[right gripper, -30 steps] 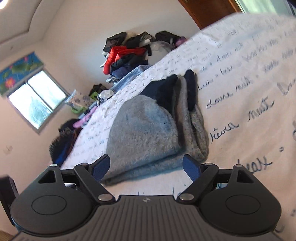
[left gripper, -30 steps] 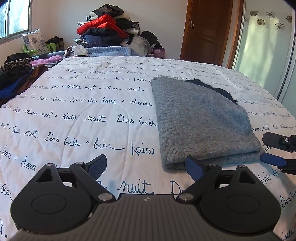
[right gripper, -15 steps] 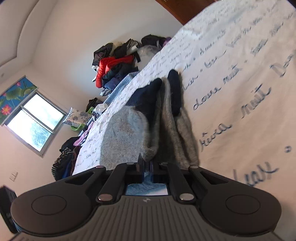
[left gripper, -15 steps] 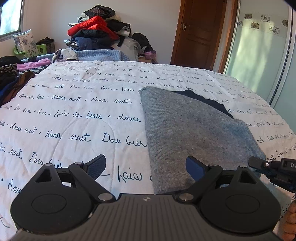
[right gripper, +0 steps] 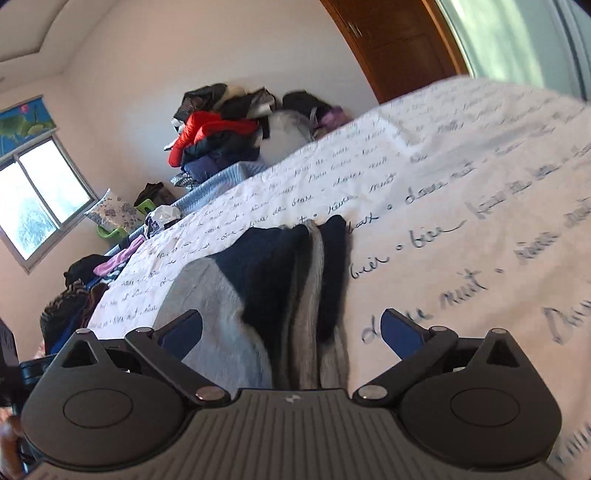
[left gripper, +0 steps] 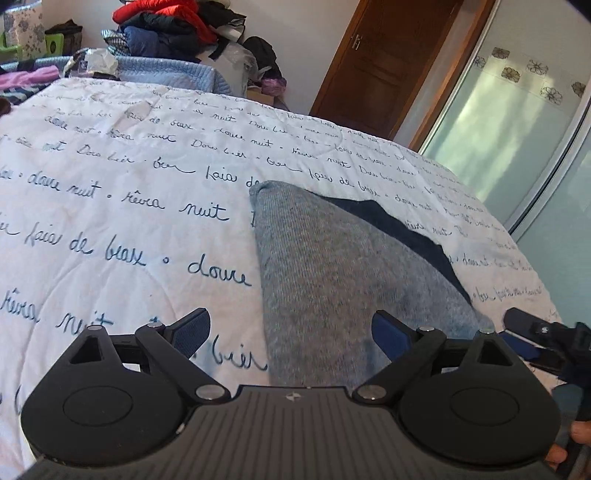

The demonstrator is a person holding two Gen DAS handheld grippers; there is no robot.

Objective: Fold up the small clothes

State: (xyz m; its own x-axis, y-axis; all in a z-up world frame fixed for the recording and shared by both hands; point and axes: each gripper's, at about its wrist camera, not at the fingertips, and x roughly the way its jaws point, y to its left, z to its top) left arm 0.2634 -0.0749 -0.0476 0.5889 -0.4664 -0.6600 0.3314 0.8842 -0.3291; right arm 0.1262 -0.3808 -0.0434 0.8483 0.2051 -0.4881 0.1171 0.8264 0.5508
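Observation:
A folded grey knit garment with dark navy parts point(left gripper: 332, 266) lies on the white bedspread with blue script point(left gripper: 110, 192). My left gripper point(left gripper: 291, 328) is open and empty over the garment's near left edge. My right gripper point(right gripper: 291, 328) is open, its fingers either side of the garment's stacked right edge point(right gripper: 310, 295). The right gripper's tips also show at the right of the left wrist view point(left gripper: 528, 332).
A heap of jackets and clothes point(left gripper: 173, 26) stands past the far end of the bed, with more clothes at the left point(right gripper: 74, 295). A wooden door point(left gripper: 384, 62) and a glass wardrobe door point(left gripper: 517, 122) stand at the right. A window point(right gripper: 37, 203) is at the left.
My right gripper shut on the garment's edge half a second ago and has opened again. My left gripper has moved forward over the garment's near left edge.

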